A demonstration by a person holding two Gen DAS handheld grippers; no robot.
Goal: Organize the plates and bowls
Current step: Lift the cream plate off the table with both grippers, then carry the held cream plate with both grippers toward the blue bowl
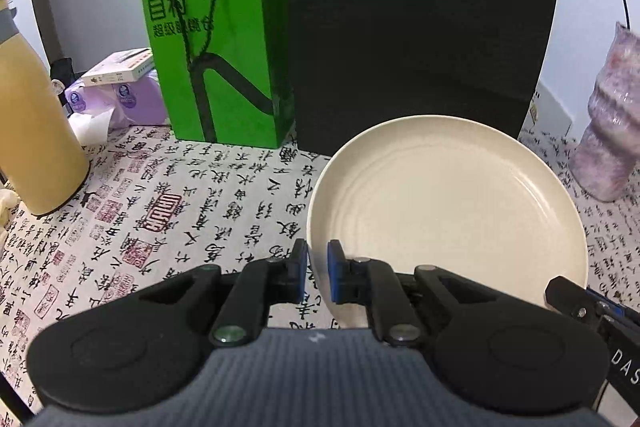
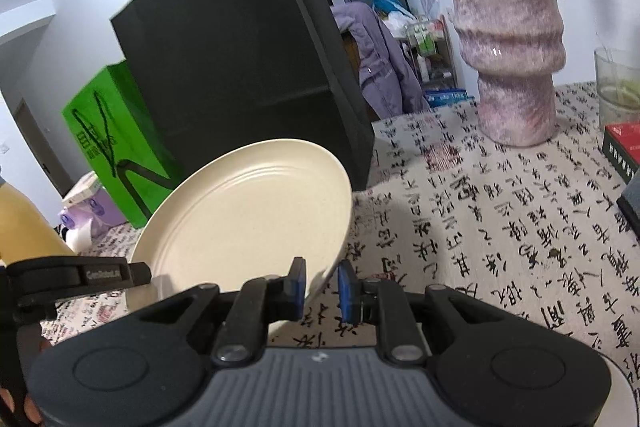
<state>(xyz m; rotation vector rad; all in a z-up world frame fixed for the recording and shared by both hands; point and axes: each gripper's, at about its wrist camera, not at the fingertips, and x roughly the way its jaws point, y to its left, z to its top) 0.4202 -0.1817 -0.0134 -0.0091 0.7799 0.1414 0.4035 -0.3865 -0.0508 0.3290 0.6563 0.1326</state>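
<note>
A cream plate (image 1: 448,211) (image 2: 248,219) hangs tilted above the calligraphy tablecloth (image 1: 200,195), held at its rim from two sides. My left gripper (image 1: 318,271) is shut on the plate's near left rim, one blue pad on each face. My right gripper (image 2: 322,285) is shut on the plate's near right rim in the same way. The right gripper's finger (image 1: 580,303) shows at the lower right of the left wrist view. In the right wrist view, the left gripper's finger (image 2: 80,275) reaches the plate's left rim.
A black paper bag (image 1: 412,27) and a green one (image 1: 216,59) stand right behind the plate. A yellow flask (image 1: 32,131) and a tissue pack (image 1: 120,95) are at the left. At the right are a pink vase (image 2: 508,51), a glass (image 2: 618,87) and a red box (image 2: 624,147).
</note>
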